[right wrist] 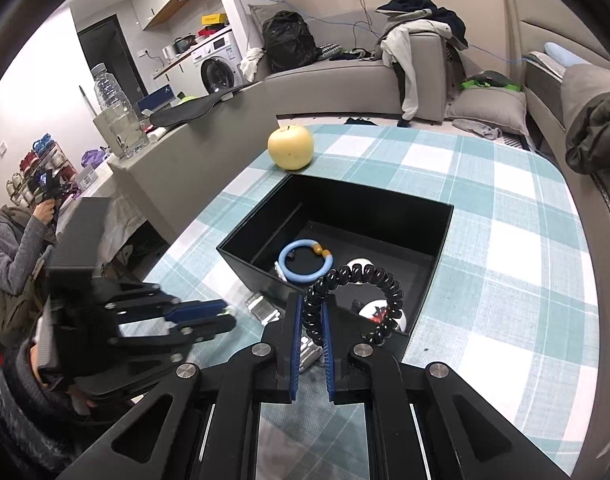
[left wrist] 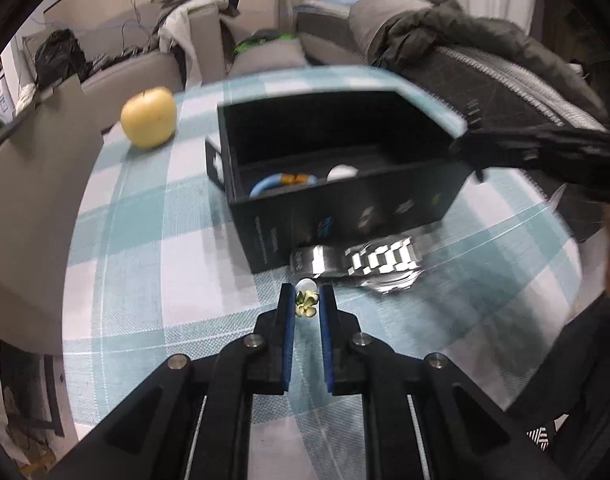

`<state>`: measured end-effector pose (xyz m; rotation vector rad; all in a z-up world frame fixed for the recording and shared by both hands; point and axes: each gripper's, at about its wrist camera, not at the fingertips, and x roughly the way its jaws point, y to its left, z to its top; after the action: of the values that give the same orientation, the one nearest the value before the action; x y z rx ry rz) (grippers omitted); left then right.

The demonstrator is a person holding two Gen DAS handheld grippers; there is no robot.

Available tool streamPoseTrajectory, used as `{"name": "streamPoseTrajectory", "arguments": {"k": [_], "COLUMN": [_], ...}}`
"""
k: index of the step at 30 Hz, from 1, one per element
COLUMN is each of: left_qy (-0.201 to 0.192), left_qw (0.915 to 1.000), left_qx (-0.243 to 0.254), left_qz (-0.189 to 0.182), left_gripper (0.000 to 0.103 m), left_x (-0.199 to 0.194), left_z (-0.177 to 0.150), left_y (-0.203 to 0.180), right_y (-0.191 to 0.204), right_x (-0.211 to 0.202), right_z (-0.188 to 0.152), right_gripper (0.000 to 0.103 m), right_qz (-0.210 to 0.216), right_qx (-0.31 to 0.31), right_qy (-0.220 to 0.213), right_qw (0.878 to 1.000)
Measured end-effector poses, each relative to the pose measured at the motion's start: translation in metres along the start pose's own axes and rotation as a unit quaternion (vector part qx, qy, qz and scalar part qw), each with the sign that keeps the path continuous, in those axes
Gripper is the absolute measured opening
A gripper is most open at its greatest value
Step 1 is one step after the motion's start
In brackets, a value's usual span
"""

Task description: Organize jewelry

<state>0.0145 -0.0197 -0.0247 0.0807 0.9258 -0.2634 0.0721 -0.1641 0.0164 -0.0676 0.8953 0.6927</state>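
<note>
Even indoor light; left view motion-blurred, right sharp; fisheye edges dark, bent.

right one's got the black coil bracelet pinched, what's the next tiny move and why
Probably carry the right hand-held gripper a little further forward and then open it. Its jaws are shut on the black coil bracelet, whose loop hangs over the near edge of the open black box, partly outside. A blue ring already lies inside, so the box looks like the collecting spot.

A teal-checked table (right wrist: 505, 208) carries a black box (right wrist: 441, 256), yellow apple (right wrist: 290, 147) and steel watch (left wrist: 369, 264).
</note>
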Motion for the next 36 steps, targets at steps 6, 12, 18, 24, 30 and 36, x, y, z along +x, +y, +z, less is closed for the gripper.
{"name": "streamPoseTrajectory", "arguments": {"k": [6,12,18,24,30,36], "left_qy": [-0.049,-0.08,-0.095,-0.109,-0.109,-0.1], "left_qw": [0.9985,0.9945,0.9915,0.9893,0.9892,0.9901], "left_qx": [-0.023,-0.066,-0.087,-0.095,-0.096,-0.097], "left_qz": [-0.007,-0.016,-0.017,-0.021,-0.02,-0.017], "left_gripper": [0.007,0.007,0.007,0.007,0.007,0.007], "left_x": [-0.019,-0.022,-0.023,-0.018,-0.011,0.0], "left_z": [0.009,0.022,0.034,0.051,0.058,0.063], "left_y": [0.009,0.024,0.031,0.036,0.038,0.038], "right_y": [0.0,-0.006,-0.015,-0.018,-0.024,-0.029], "right_x": [0.001,0.0,0.0,0.006,0.017,0.033], "right_z": [0.002,0.003,0.01,0.021,0.028,0.033], "right_gripper": [0.009,0.009,0.009,0.009,0.009,0.009], "right_qz": [0.003,0.002,0.003,0.006,0.011,0.008], "right_qx": [0.001,0.012,0.031,0.045,0.067,0.082], "right_qy": [-0.009,-0.017,-0.027,-0.031,-0.023,-0.006], "right_qw": [1.0,1.0,0.999,0.999,0.997,0.997]}}
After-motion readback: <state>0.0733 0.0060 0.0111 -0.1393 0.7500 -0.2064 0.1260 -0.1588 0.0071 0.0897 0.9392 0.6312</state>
